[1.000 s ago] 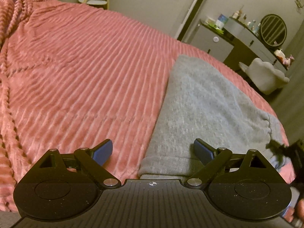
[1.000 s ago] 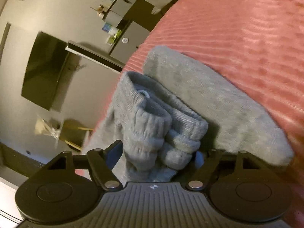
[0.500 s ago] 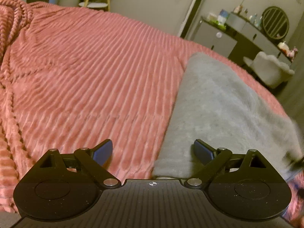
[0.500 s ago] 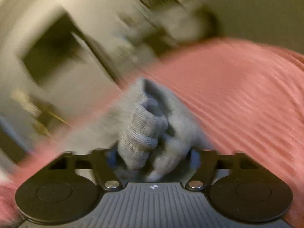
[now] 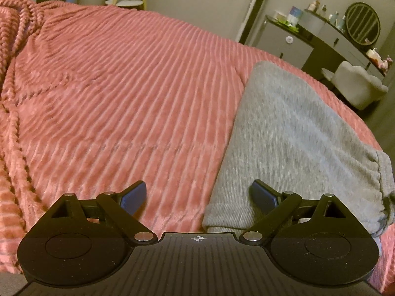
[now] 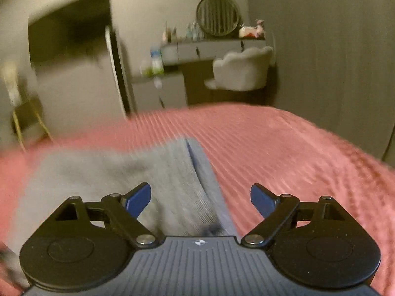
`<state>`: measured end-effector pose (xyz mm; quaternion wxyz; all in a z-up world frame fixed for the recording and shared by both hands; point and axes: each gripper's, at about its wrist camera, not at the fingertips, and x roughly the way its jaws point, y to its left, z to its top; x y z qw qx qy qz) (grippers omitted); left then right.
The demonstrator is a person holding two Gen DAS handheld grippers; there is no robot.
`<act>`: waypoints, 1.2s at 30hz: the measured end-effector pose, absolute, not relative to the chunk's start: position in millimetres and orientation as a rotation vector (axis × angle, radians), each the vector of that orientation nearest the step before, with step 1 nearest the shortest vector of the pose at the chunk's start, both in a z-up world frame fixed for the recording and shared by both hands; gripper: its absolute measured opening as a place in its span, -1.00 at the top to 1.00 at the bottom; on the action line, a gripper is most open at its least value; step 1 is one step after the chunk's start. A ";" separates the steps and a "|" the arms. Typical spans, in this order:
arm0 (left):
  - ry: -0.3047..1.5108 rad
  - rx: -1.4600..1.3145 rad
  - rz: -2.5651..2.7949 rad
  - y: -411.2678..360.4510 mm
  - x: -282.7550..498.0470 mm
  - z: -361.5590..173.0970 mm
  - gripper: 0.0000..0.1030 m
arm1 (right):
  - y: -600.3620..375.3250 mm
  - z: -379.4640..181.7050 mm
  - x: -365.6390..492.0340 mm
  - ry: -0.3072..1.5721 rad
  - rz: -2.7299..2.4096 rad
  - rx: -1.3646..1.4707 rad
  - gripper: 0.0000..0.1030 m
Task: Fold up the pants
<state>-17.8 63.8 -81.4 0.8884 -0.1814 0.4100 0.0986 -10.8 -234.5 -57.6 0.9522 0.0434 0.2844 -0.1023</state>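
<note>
Pink ribbed bedspread [image 5: 111, 93] covers the whole bed, and to the left of the garment it runs broad and bare up to a bunched, rumpled ridge along the far left edge. Beyond the bed's far edge stand a grey dresser [image 5: 318, 34] with a round mirror [image 5: 362, 23] and a pale upholstered chair [image 5: 355, 86]; the right wrist view shows the same chair [image 6: 240, 70] and mirror [image 6: 218, 14] past the bed's curved edge, though that view is blurred. The grey sweatpants [image 5: 291, 133] lie folded into a long strip on the right part of the bedspread, close to the bed's right edge, with a rolled fold at the near end and a gathered ribbed cuff at the lower right. In the right wrist view the sweatpants [image 6: 123, 172] show stacked layers with a seam-like edge running away from the camera. The left gripper [image 5: 198, 197] is spread wide with nothing between its blue pads, its right finger over the near end of the cloth. The right gripper [image 6: 200, 197] is likewise wide open, gripping nothing, just above the folded fabric.
</note>
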 end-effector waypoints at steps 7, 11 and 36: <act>0.872 -0.361 0.211 60.7 -15.0 -83.5 -0.86 | -233.5 -66.6 -1.7 0.655 -0.192 0.083 -0.95; 0.875 -0.346 0.207 58.3 -14.2 -83.1 -0.86 | -228.4 -73.2 -6.3 0.676 -0.179 0.014 -0.95; 0.981 -0.324 0.021 46.9 -35.7 -77.0 -0.88 | -254.2 -84.6 -26.4 0.806 -0.189 0.357 -0.95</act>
